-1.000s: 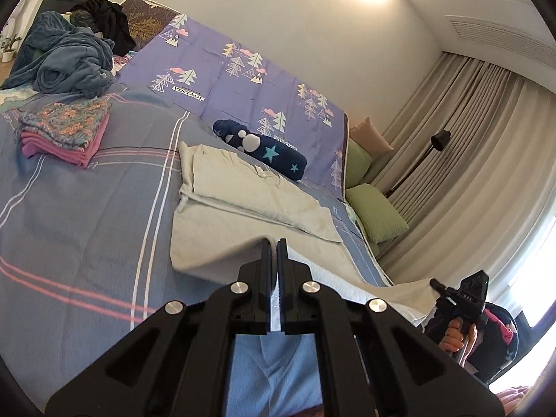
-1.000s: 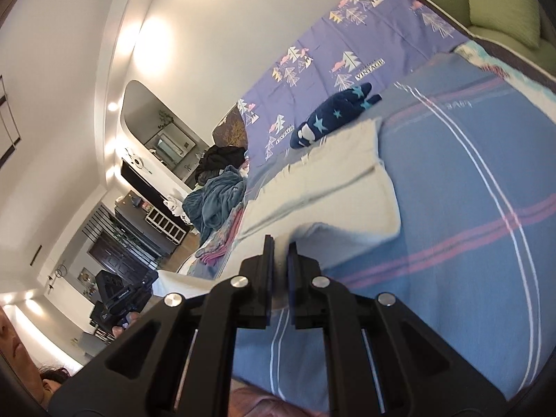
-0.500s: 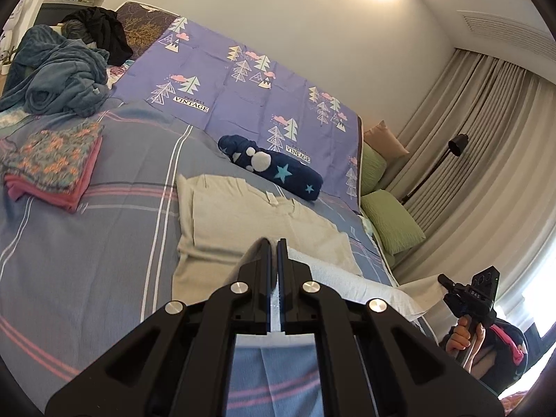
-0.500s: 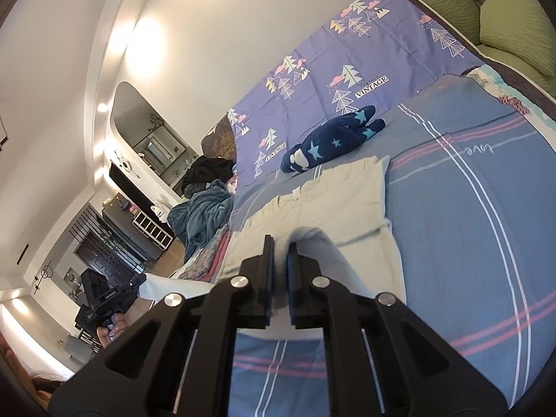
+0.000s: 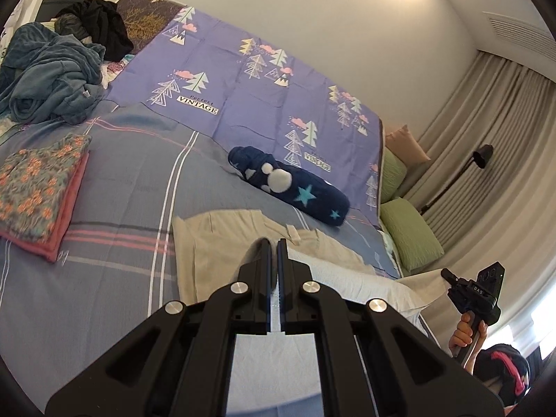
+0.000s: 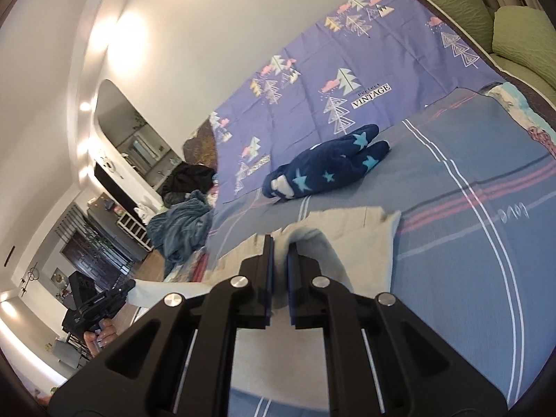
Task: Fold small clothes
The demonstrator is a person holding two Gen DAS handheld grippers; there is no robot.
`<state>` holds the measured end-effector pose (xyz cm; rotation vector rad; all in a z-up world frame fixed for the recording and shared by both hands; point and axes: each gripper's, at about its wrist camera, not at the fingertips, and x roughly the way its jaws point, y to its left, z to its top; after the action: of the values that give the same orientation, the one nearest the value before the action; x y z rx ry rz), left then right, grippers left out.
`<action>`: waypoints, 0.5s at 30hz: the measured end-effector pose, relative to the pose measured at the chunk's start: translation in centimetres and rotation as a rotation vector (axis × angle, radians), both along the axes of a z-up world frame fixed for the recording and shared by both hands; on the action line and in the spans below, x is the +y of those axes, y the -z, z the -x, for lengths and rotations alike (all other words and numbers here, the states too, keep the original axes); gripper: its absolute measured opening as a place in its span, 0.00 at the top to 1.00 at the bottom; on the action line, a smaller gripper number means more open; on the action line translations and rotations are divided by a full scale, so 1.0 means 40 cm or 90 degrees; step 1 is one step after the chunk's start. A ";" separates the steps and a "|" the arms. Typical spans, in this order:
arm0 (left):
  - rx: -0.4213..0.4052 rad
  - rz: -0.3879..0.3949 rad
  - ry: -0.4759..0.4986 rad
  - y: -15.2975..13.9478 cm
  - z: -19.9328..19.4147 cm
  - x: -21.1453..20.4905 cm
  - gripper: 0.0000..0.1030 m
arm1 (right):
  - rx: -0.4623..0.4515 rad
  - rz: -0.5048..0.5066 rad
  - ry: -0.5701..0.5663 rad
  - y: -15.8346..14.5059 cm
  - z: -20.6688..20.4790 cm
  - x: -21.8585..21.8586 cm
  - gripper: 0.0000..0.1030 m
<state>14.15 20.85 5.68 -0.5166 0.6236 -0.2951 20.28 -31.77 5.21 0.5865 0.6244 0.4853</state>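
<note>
Beige garment (image 5: pixel 222 243) lying on the striped blue-grey bedspread (image 5: pixel 121 208), partly flat, near hem lifted off the bed and carried over the flat part toward the neckline — judged: mid-fold, bottom half being brought over top half

Left gripper (image 5: pixel 273 260) pressed together on one corner of the lifted hem; thin strip of pale cloth visible in the slit between the fingers. Right gripper (image 6: pixel 279 257) pinching the other corner, fabric bunched between the fingers and draping away to the left. Two-corner hold judged necessary: keeps hem edge taut and straight so fold line lands square, no sagging middle

Neck opening with small label tab (image 5: pixel 292 234) at far end of flat part; tab text too small to read

Navy star-print fleece roll (image 5: pixel 288 187) just beyond the garment, apart from it — possibly finished item set aside. Folded floral piece on pink cloth (image 5: pixel 38 191) well to the left, judged the done stack. Unfolded teal and black heap (image 5: pixel 52 73) at far corner, likely pending

Legible writing: "perfect VINTAGE" on purple tree-print sheet (image 5: pixel 243 104), repeated; "love" in script on bedspread (image 6: pixel 512 212), seen inverted; "DAS" on right gripper body in left view (image 5: pixel 476 295)
</note>
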 end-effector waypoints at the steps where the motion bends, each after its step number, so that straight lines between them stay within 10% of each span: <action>1: 0.007 -0.001 -0.005 0.007 -0.031 0.002 0.98 | 0.009 0.005 0.005 0.009 -0.035 0.005 0.93; 12: 0.141 -0.037 -0.050 0.207 -0.409 0.002 0.97 | 0.166 0.072 0.052 0.206 -0.426 0.079 0.87; 15: 0.175 -0.061 -0.088 0.267 -0.452 0.019 0.78 | 0.209 0.094 0.051 0.266 -0.464 0.092 0.77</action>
<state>32.24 21.61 -4.98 -0.5085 0.8601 -0.0629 38.83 -28.10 -5.43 0.5518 0.9361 0.2649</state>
